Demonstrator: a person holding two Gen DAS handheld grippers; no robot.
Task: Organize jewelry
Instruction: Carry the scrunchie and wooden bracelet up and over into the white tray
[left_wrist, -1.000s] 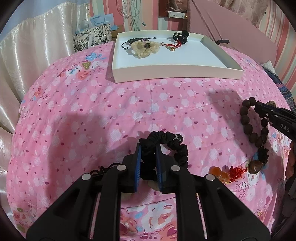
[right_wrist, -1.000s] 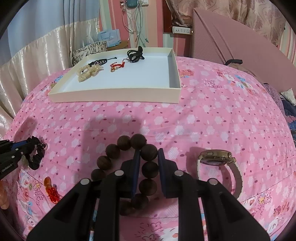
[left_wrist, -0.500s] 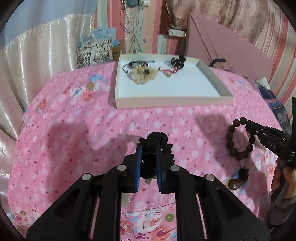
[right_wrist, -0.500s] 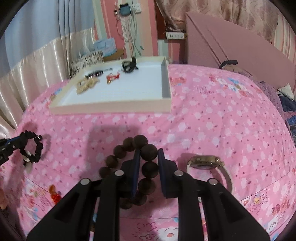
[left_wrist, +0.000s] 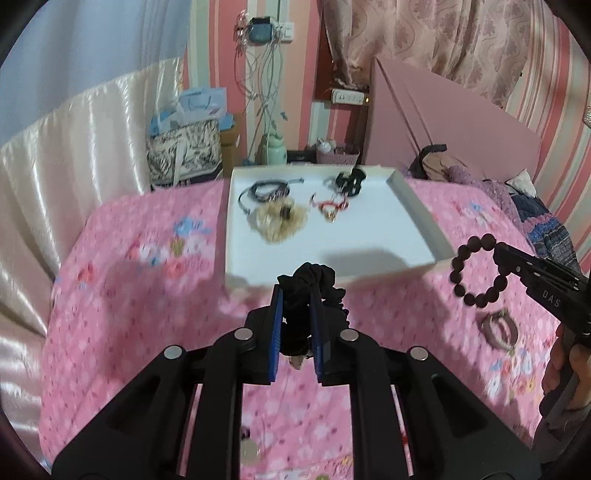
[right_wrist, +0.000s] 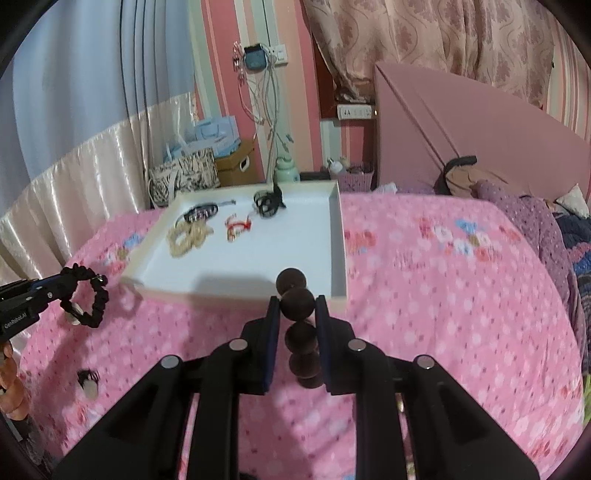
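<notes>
My left gripper (left_wrist: 295, 291) is shut on a black fabric scrunchie (left_wrist: 314, 275) and holds it in the air just short of the near rim of the white tray (left_wrist: 417, 218). The scrunchie also shows in the right wrist view (right_wrist: 86, 295). My right gripper (right_wrist: 295, 301) is shut on a dark wooden bead bracelet (right_wrist: 297, 302), also lifted near the tray's (right_wrist: 338, 236) near right corner. The bracelet hangs as a ring in the left wrist view (left_wrist: 476, 271). The tray holds a cream scrunchie (left_wrist: 279, 219), a red charm cord (left_wrist: 330, 205) and black bands (left_wrist: 264, 190).
The tray lies on a pink flowered bedspread (left_wrist: 147, 295). A watch (left_wrist: 498, 326) lies on the bed under the right gripper. A small dark piece (right_wrist: 86, 380) lies at the bed's left. A pink headboard (right_wrist: 461, 125), bags and curtains stand behind.
Both grippers have risen off the bedspread with their pieces and moved forward toward the tray. The bracelet and the scrunchie now hang free in the air.
</notes>
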